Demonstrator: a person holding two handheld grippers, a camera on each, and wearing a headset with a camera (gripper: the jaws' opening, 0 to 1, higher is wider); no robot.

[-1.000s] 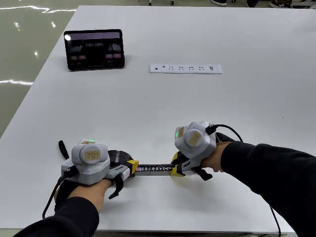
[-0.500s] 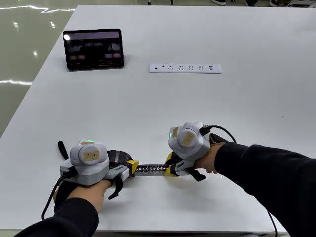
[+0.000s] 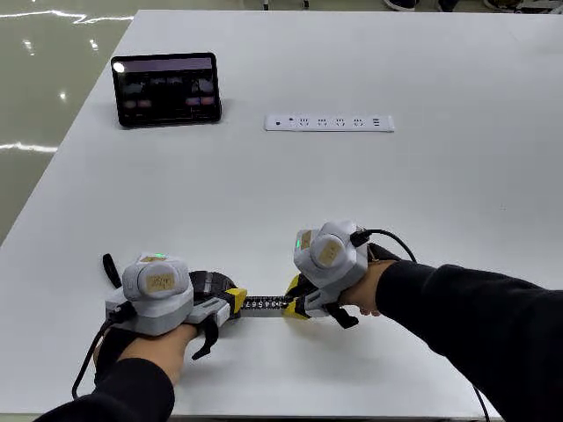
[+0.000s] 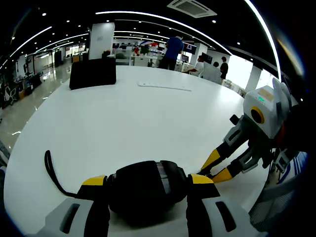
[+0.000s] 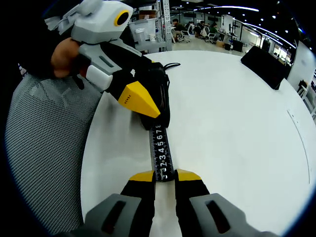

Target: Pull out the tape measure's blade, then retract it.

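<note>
Open-plan office: ceiling strip lights (image 4: 148, 15), air-conditioning vent (image 4: 190, 7), people (image 4: 173, 47) beyond, glossy floor (image 3: 53, 70).

Matt white bench (image 3: 352, 185) beside a glossy, light-reflecting floor (image 3: 44, 70).
The rounded black tape measure case (image 4: 145, 192) is smooth plastic with a soft sheen; its black blade (image 5: 159, 148) looks matt. The left tongs (image 4: 148, 180) and right tongs (image 5: 165, 176) are matt grey plastic with smooth yellow tips. The black tablet (image 3: 167, 86) has a glossy screen; the black sleeve (image 3: 475, 325) is matt cloth.
</note>
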